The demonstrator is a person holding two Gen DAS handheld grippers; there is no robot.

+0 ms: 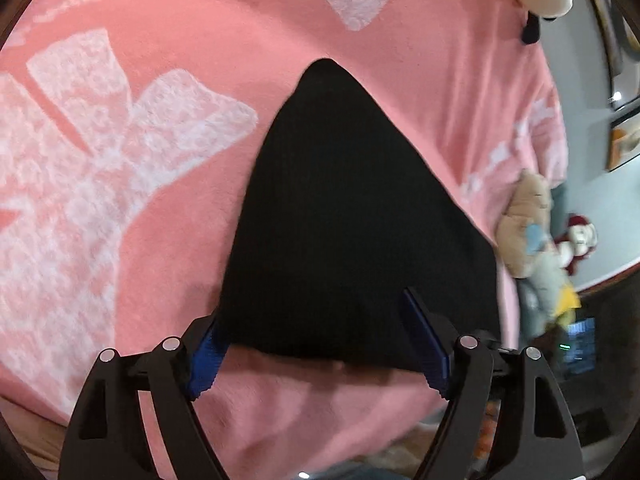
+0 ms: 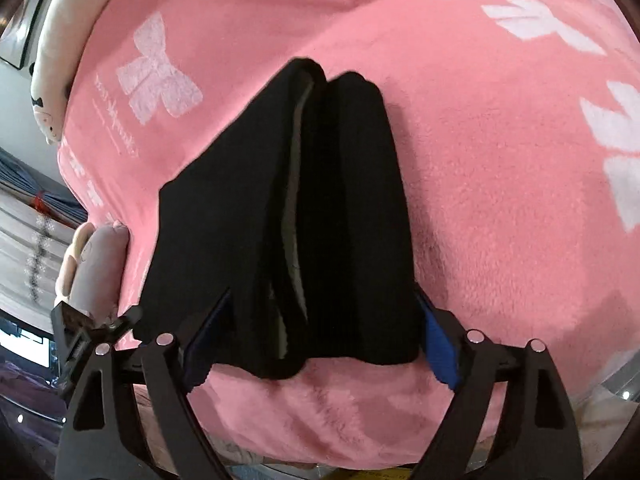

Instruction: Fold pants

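Note:
The black pants (image 1: 352,208) lie folded in a long strip on a pink blanket (image 1: 360,24) and run away from the camera. In the left wrist view my left gripper (image 1: 314,304) stands open over their near end, its blue pads on either side of the cloth and not pressing on it. In the right wrist view the pants (image 2: 348,200) show two stacked folds with a grey inner edge between them. My right gripper (image 2: 323,294) is open too, and its fingers straddle the near end of the pants.
The pink blanket (image 2: 500,160) has white bow prints and covers a bed. Plush toys (image 1: 528,224) sit at the bed's right side, a white plush (image 2: 48,92) and a pale pink one (image 2: 96,264) at its left in the right wrist view.

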